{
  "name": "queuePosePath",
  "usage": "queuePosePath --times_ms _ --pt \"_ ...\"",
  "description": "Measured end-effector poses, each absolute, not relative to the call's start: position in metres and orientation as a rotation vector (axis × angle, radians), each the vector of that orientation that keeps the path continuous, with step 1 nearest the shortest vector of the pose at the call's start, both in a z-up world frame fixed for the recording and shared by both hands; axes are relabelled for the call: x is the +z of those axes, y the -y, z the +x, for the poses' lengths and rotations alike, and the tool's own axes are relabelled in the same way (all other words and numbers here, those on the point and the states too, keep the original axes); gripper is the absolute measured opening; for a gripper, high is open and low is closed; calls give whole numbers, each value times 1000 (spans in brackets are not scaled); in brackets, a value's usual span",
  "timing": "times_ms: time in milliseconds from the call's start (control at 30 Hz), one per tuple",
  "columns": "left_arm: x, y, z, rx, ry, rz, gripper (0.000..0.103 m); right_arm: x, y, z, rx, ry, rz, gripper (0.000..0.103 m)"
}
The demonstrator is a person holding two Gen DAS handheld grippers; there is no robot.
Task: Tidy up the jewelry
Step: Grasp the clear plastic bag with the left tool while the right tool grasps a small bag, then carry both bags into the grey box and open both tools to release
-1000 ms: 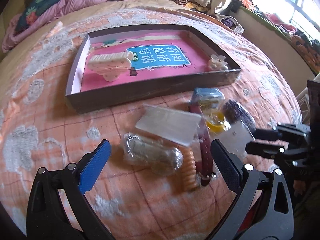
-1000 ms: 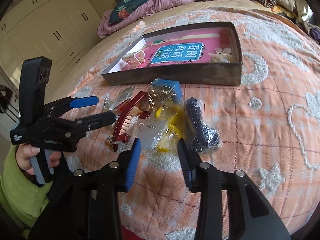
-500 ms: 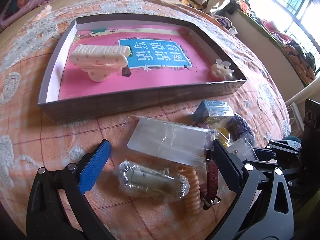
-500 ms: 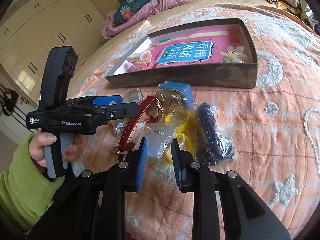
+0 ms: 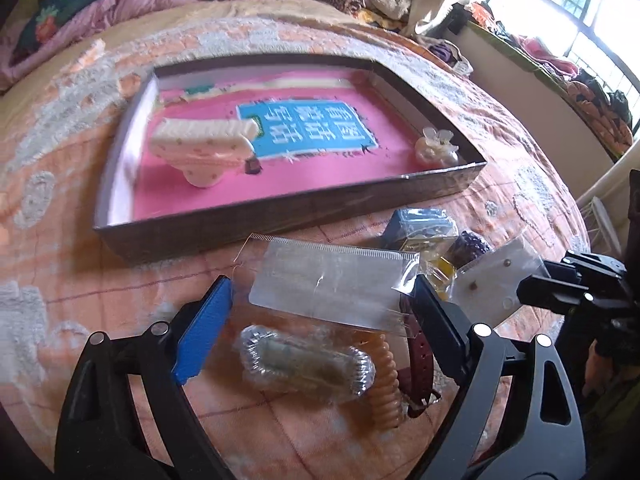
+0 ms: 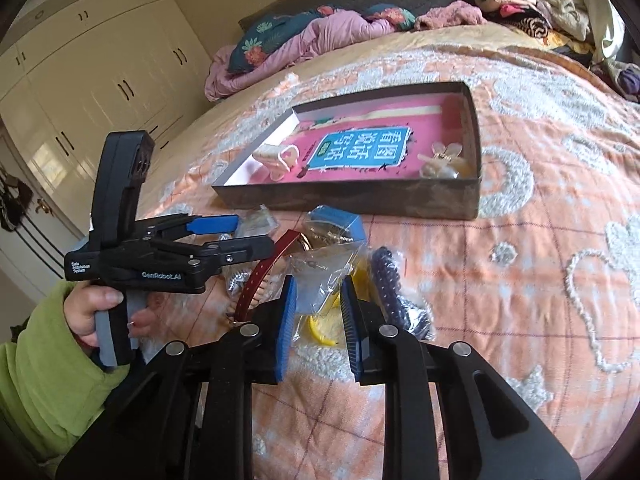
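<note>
A shallow box (image 5: 256,216) with a pink lining lies on the bed; a cream hair clip (image 5: 200,148) and a small flower clip (image 5: 434,148) lie in it. Bagged jewelry lies in front of it. My left gripper (image 5: 320,320) is open over a clear bagged comb (image 5: 328,280) and a silver bagged piece (image 5: 304,364). My right gripper (image 6: 318,312) is shut on a clear earring bag (image 6: 320,280), held above the bed; the bag also shows in the left wrist view (image 5: 492,284). A red strap (image 6: 260,280), a blue box (image 6: 336,228) and a dark bead bag (image 6: 392,288) lie nearby.
The orange patterned bedspread (image 6: 540,280) spreads to the right. Heaped clothes and bedding (image 6: 320,32) lie at the bed's far end. White wardrobes (image 6: 80,92) stand on the left. A window (image 5: 580,8) is at the far right in the left wrist view.
My right gripper has closed on the clear earring bag and lifted it. My left gripper has shifted forward over the comb and stays open.
</note>
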State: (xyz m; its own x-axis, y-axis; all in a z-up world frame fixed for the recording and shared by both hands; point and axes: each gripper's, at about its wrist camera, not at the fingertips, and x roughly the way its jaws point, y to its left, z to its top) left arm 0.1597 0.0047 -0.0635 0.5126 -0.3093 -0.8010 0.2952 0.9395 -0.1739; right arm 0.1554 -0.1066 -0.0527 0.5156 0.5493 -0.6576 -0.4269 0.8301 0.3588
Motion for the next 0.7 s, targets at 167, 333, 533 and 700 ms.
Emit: queuePosePath --times_ms 167,333,533,700 --pt "-39 -15 148 -317 -891 -29 82 -45 110 153 583 -818 155 22" --pt "-19 -29 143 -268 -837 -72 82 -36 112 150 576 -786 143 21" --pt "-4 -46 141 -212 -794 -117 82 -22 115 148 564 -742 128 21" --pt "1 -53 145 -191 -787 -139 82 -13 118 153 546 -712 122 21"
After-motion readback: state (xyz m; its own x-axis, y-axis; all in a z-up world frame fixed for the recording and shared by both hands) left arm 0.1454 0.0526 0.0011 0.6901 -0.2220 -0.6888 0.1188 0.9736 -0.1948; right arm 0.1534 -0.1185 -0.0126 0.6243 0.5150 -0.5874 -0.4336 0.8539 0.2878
